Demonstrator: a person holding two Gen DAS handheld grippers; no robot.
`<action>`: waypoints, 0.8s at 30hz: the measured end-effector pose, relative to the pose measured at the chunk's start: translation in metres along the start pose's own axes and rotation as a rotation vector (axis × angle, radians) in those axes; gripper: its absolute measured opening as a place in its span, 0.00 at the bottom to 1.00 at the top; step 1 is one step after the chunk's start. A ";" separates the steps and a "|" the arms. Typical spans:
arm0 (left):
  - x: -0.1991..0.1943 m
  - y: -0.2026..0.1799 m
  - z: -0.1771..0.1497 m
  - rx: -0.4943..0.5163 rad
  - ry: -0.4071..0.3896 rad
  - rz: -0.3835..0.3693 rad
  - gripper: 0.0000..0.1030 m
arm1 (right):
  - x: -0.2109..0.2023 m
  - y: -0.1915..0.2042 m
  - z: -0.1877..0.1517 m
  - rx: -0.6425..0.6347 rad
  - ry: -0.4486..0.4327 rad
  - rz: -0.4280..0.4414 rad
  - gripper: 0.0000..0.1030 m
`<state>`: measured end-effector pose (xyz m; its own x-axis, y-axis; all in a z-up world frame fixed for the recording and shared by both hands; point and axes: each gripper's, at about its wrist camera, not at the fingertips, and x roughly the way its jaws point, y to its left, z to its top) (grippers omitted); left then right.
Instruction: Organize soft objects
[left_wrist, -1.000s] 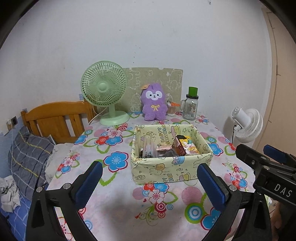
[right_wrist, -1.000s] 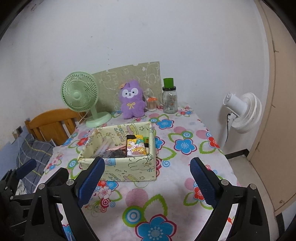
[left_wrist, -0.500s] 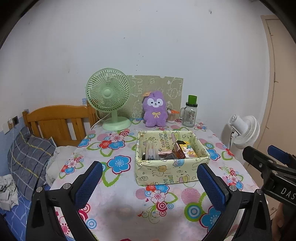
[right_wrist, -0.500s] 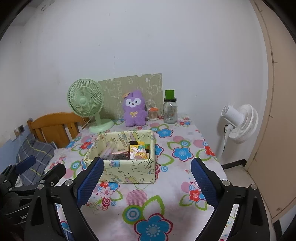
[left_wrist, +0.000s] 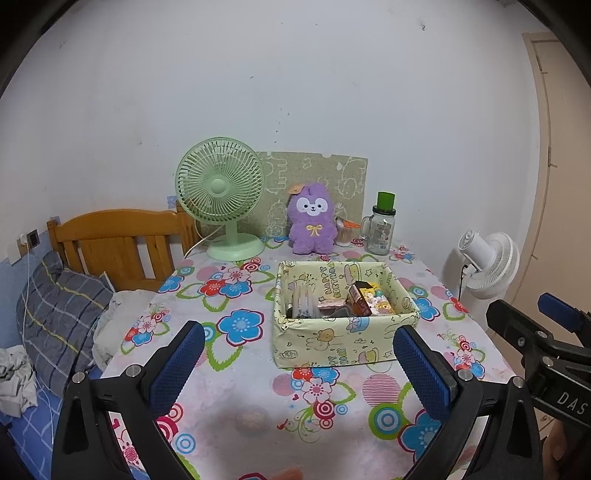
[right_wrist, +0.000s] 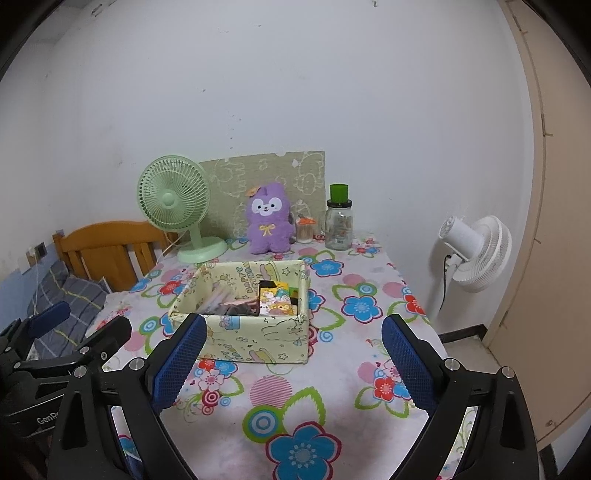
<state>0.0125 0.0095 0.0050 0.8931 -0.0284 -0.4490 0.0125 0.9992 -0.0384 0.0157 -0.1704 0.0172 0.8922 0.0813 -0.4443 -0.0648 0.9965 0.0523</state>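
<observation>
Far beyond spread jaws, purple plush (left_wrist: 312, 219).

both hand-held grippers (left_wrist: 297, 363) (right_wrist: 293, 363) gape wide, level.

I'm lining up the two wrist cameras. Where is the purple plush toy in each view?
Left wrist: purple plush toy stands centre frame at the table's back edge, right of the green fan.
Right wrist: purple plush toy stands slightly left of centre, again right of the green fan.
Shared landmark: the green-lidded jar to its right.
</observation>
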 end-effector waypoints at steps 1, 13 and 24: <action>0.000 0.000 0.000 0.002 -0.002 0.000 1.00 | 0.000 -0.001 0.000 0.000 -0.001 -0.002 0.94; 0.000 -0.005 0.001 0.005 -0.003 -0.006 1.00 | 0.001 -0.005 0.000 0.014 0.001 -0.002 0.94; -0.001 -0.008 0.001 0.005 -0.011 -0.018 1.00 | 0.001 -0.009 0.003 0.034 0.000 -0.001 0.95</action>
<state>0.0121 0.0015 0.0064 0.8975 -0.0466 -0.4386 0.0313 0.9986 -0.0420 0.0187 -0.1795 0.0189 0.8924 0.0800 -0.4441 -0.0484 0.9955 0.0821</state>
